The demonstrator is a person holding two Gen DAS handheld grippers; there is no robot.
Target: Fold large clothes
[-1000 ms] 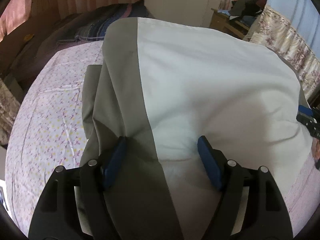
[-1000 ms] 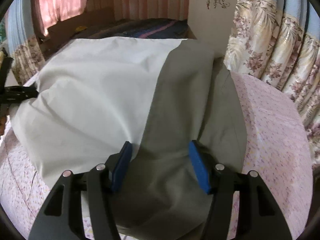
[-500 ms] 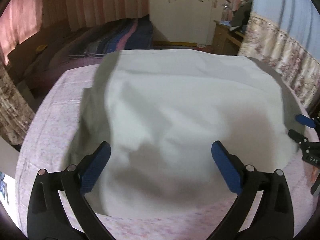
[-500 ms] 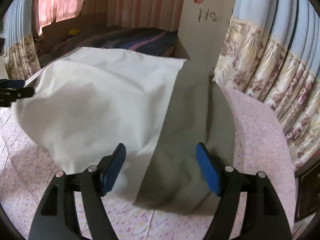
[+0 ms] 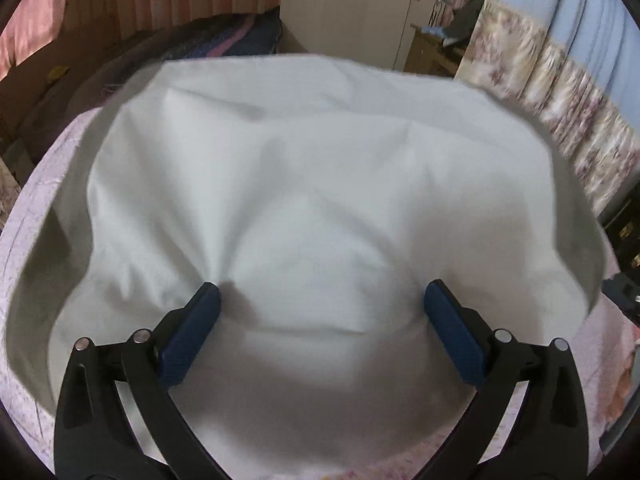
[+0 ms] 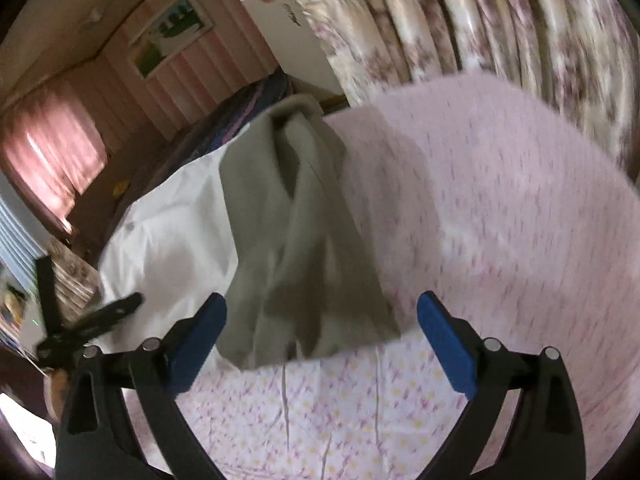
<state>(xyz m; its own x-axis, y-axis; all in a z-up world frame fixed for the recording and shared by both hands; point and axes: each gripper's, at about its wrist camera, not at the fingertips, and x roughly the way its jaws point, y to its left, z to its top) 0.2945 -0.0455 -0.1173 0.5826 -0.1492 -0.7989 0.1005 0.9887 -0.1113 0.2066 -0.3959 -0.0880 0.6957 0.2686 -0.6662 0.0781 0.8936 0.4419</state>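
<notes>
White-and-grey garment (image 5: 320,184); pink floral bedsheet (image 6: 500,208); blue fingers (image 5: 190,340).

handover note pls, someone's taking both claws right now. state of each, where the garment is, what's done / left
Left claw: open, holding nothing, low over the white panel, one blue pad touching the cloth.
Right claw: open, holding nothing, facing the grey sleeve at the garment's side.
Garment: white and grey, spread on the pink floral bedsheet; the sleeve lies bunched and creased.
Done: garment laid out, white side up, rumpled. I cannot tell how many folds are in.
Left: probably smooth the wrinkles, tuck the grey sleeve in over the white, then fold the body down to size.
</notes>
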